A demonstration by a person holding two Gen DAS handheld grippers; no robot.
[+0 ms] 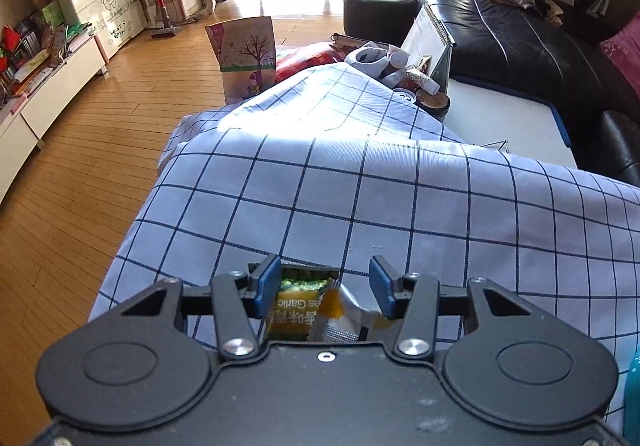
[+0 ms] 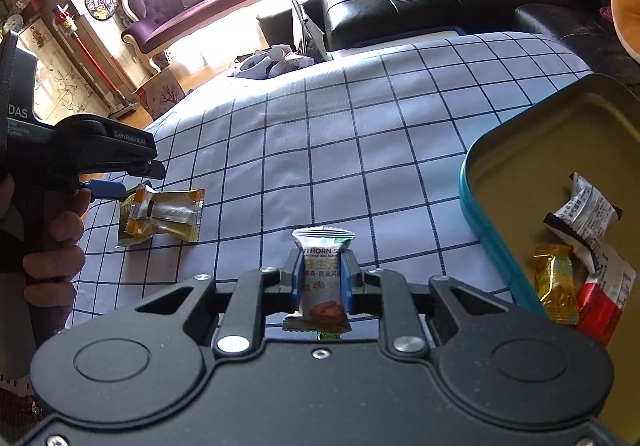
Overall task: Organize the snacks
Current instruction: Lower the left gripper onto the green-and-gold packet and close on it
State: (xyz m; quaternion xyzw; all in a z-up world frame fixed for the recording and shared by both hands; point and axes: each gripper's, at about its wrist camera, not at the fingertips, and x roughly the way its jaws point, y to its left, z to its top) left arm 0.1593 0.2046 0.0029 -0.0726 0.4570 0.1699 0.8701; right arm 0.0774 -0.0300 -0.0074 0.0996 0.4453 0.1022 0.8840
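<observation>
Gold tin (image 2: 540, 150): three snacks; cloth (image 2: 320, 166): two packets.

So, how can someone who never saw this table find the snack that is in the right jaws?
Start from the checked blue-and-white cloth and the teal tin on its right side. Left of the tin, the right gripper is shut on a white hawthorn snack packet. It stands upright off the cloth, while the yellow packets lie flat by the left gripper.
</observation>
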